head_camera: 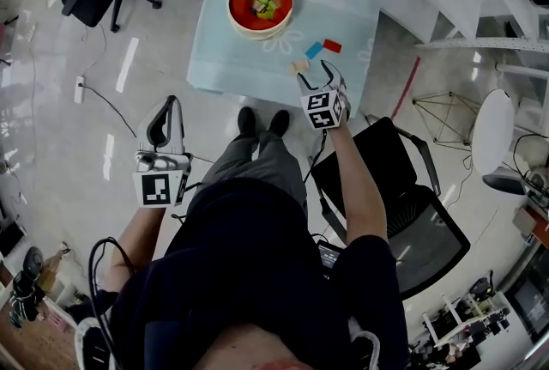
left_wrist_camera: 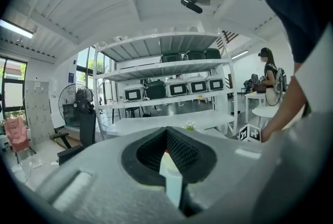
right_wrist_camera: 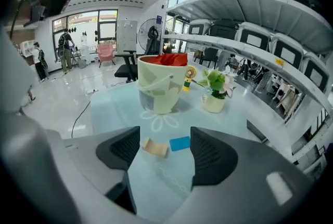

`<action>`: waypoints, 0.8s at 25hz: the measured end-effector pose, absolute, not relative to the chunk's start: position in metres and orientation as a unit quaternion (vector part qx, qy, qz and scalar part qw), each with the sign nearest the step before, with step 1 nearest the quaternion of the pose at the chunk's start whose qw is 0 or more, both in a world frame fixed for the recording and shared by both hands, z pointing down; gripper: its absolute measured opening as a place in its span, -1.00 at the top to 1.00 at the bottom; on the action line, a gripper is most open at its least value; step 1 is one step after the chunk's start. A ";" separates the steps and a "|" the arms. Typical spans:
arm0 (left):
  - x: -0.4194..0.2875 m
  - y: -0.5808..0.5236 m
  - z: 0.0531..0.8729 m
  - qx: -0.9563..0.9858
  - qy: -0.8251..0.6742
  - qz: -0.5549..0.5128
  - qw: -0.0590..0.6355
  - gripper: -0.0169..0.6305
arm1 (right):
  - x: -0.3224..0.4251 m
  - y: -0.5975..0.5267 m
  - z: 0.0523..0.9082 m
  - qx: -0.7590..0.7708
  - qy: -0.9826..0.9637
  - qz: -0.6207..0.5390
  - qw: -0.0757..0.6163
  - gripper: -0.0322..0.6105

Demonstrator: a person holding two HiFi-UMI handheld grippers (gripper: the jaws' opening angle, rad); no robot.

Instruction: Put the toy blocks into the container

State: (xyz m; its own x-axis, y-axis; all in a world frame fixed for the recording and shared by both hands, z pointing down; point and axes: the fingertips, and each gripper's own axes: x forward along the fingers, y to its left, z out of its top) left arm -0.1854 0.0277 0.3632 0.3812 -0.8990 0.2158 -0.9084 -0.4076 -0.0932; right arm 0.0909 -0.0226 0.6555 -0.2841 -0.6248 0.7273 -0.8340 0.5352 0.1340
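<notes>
1. Since the tan block (right_wrist_camera: 155, 148) lies on the table (right_wrist_camera: 223, 129) straight ahead of the right gripper (right_wrist_camera: 165, 137), and below it, that is the block next in line. In the right gripper view it shows within the gap, nearer the left jaw.
2. Its long side runs roughly across the gap, slightly slanted, so the jaws would close along its length.
3. Just beside it, toward the right jaw, lies the blue block (right_wrist_camera: 180, 143); a straight descent may catch both. The red block (head_camera: 332, 45) lies a little farther out.
4. With its jaws apart and nothing between the pads, the right gripper hangs clear of the blocks.
5. Beyond them stands the container (right_wrist_camera: 158, 93), with blocks already inside.
6. Well back from the table, the left gripper (left_wrist_camera: 166, 140) has its jaws together; a pale sliver shows in the slit, which I cannot identify. The right hand is far nearer.
</notes>
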 end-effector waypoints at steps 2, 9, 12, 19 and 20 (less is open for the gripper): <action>-0.186 0.027 0.366 0.829 -0.545 0.123 0.020 0.95 | 0.093 -0.025 0.664 0.461 -0.786 0.146 0.384 -0.03; -0.187 0.025 0.375 0.826 -0.546 0.142 0.015 0.95 | 0.098 -0.031 0.698 0.453 -0.778 0.174 0.399 0.12; -0.186 0.025 0.377 0.825 -0.546 0.146 0.015 0.95 | 0.099 -0.031 0.711 0.448 -0.775 0.189 0.404 0.25; -0.186 0.024 0.385 0.823 -0.544 0.161 0.016 0.95 | 0.094 -0.035 0.733 0.428 -0.772 0.226 0.412 0.39; -0.185 0.022 0.384 0.822 -0.546 0.159 0.018 0.95 | 0.095 -0.035 0.736 0.427 -0.771 0.228 0.413 0.38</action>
State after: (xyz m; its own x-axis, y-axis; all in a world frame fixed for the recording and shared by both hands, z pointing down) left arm -0.1851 0.0225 0.3843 0.3525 -0.8923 0.2822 -0.9040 -0.4026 -0.1437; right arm 0.0945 -0.0352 0.7357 -0.2937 -0.4705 0.8321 -0.8478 0.5303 0.0006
